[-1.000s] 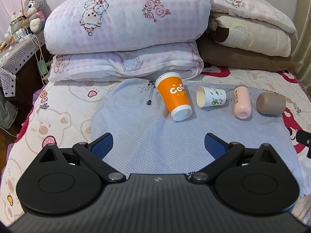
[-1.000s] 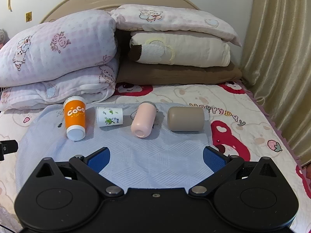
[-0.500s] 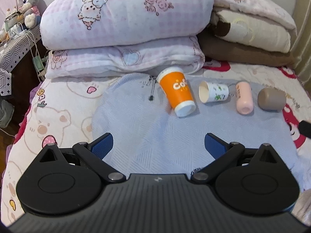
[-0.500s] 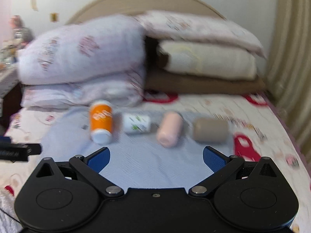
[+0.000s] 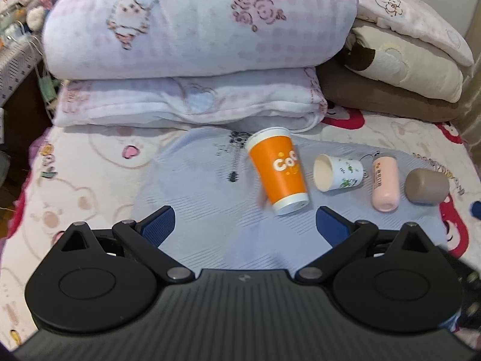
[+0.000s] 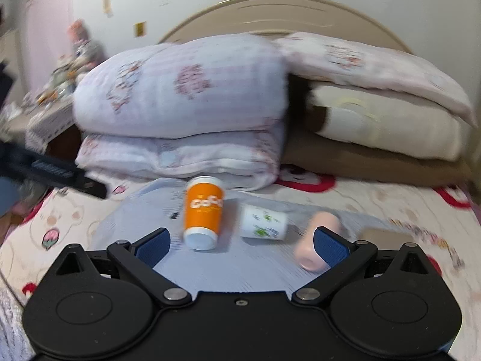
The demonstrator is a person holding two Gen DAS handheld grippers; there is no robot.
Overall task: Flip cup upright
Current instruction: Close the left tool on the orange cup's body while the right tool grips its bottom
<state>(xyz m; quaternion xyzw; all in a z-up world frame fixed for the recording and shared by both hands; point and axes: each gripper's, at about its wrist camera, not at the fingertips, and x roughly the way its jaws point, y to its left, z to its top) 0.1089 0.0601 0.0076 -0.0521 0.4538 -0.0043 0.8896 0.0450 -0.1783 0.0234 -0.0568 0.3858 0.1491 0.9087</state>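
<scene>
Four cups lie on their sides in a row across a pale blue cloth (image 5: 210, 240) spread over the bed (image 5: 75, 180). The orange cup (image 5: 278, 170) is the tallest, a paper one with white lettering and white bands at both ends; its base points toward the left tool (image 5: 245, 221) and its mouth toward the stacked pillows (image 5: 195, 30). It sits just ahead of that tool and a little to the right of its centre line, near the tip of the right-hand finger but not touching it. Beside it, further right, lies a small white cup (image 5: 338, 173) printed with green leaves, its open mouth turned toward the orange one. Beyond that come a pink cup (image 5: 384, 183) and then a brown cup (image 5: 427, 186), each apart from its neighbour.

The left tool stands wide open, its blue pads (image 5: 157, 224) well apart, holding nothing and touching nothing.

The right tool (image 6: 242, 242) is likewise spread wide and empty. From its own blurred camera the orange cup (image 6: 204, 212) lies just ahead and left of centre, the white cup (image 6: 264, 222) just ahead and right of centre, and the pink cup (image 6: 312, 240) is partly hidden behind the right-hand pad (image 6: 329, 248); whether they touch I cannot tell.
</scene>
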